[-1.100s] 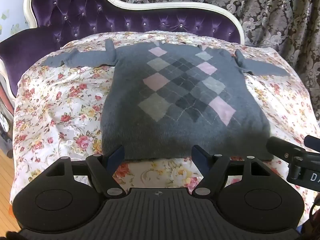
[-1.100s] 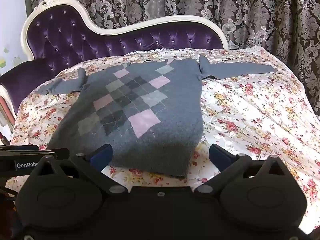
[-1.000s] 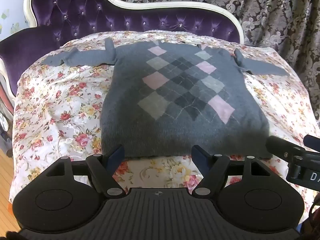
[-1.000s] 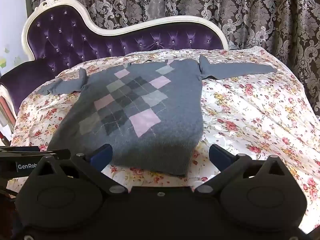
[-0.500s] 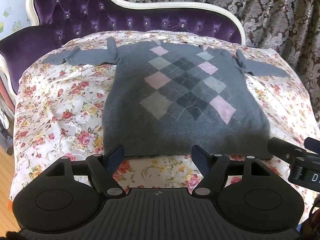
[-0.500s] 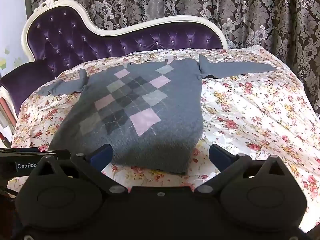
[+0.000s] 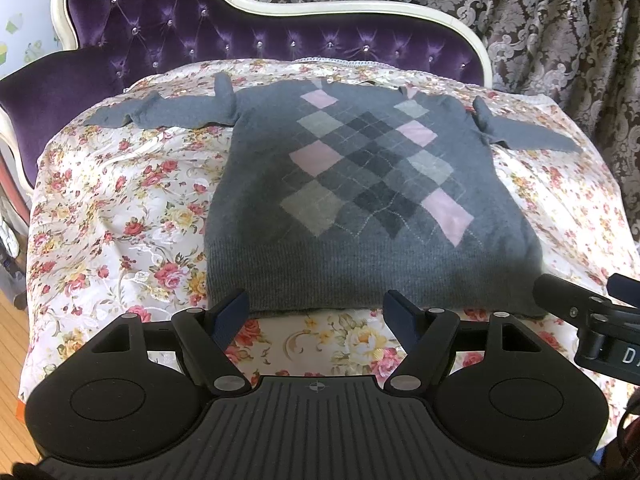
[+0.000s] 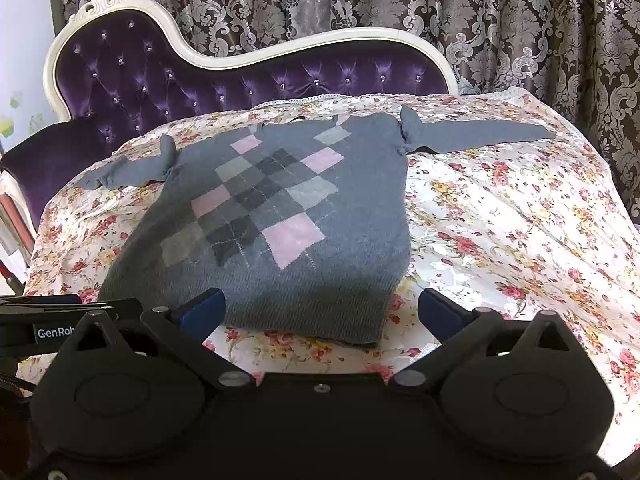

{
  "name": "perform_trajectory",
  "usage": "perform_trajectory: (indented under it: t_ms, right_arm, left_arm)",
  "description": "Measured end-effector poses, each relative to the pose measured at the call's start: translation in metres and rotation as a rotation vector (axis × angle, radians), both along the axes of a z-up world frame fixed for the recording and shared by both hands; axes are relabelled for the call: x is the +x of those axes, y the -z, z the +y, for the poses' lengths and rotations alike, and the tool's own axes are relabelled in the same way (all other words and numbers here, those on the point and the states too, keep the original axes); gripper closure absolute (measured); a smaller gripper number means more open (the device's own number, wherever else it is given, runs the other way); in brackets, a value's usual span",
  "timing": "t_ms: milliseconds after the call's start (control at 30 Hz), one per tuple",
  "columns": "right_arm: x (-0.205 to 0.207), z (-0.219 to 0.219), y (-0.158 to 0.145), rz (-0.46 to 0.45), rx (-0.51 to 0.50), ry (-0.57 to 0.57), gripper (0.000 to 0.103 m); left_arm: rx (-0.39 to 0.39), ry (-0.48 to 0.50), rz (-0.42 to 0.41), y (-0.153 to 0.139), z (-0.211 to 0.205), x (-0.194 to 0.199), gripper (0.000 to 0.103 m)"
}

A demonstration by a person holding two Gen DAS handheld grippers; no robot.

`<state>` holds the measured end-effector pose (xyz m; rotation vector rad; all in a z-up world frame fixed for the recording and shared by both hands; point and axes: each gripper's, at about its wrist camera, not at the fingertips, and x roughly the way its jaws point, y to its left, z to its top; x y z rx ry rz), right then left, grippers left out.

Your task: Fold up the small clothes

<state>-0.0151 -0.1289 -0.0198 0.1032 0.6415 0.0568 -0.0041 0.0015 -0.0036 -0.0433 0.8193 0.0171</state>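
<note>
Floral sheet is covering the purple tufted sofa. Grey argyle sweater is lying flat on it, sleeves out. L gripper & R gripper are both hovering at hem, jaws spread, nothing pinched.

The left gripper points forward and down, and its two blue fingertips stand far apart with nothing between them. The right gripper points forward and down too, and its blue fingertips are spread even wider, with nothing in them. The two grippers are side by side, and each one's black front end shows at the edge of the other's view.
</note>
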Motion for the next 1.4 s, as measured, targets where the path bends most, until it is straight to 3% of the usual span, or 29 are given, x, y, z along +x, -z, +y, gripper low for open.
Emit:
perform_trajectory:
  t_ms: [933, 1400]
  right_arm:
    - [0.003, 0.003, 0.002, 0.008, 0.001, -0.003, 0.001]
    - [0.017, -0.001, 0.009, 0.061, 0.029, -0.014, 0.001]
  left_arm:
    - [-0.004, 0.000, 0.016, 0.003, 0.002, 0.007, 0.030]
    - [-0.004, -0.009, 0.053, 0.007, 0.005, 0.020, 0.030]
